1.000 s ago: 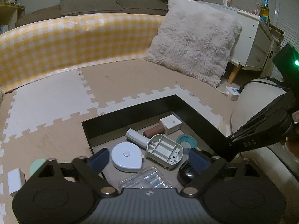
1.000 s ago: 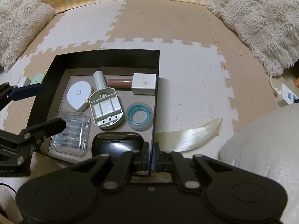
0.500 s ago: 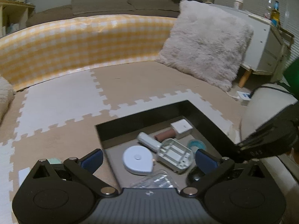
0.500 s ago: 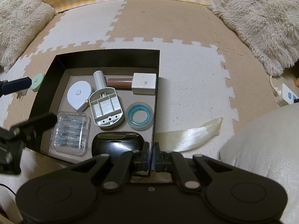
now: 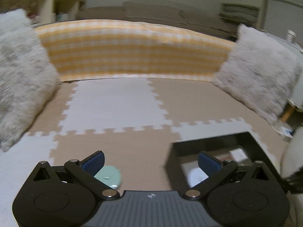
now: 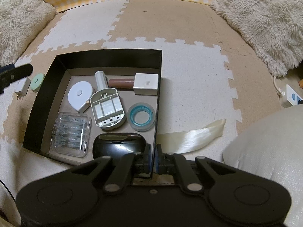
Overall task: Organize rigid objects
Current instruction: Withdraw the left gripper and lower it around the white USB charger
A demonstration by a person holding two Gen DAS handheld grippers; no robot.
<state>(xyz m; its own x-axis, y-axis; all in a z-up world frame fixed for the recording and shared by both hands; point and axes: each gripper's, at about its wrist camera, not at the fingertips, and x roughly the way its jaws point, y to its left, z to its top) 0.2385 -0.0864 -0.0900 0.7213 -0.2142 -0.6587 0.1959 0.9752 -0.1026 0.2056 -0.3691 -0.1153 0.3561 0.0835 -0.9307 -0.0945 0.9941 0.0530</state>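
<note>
Left claw (image 5: 150,162): wide apart, holding nothing, over the round mint-green plastic disc (image 5: 108,176) on the floor.
Right claw (image 6: 153,156): pinched tight on the near right corner wall of the black cardboard box (image 6: 106,59).

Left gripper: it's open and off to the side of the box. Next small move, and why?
Probably lower the left gripper onto the mint round disc and close. Its jaws stand wide open and empty, the disc lies on the mat just outside the black box beside a white plug adapter, and the right gripper is shut on the box's wall, steadying it.
</note>
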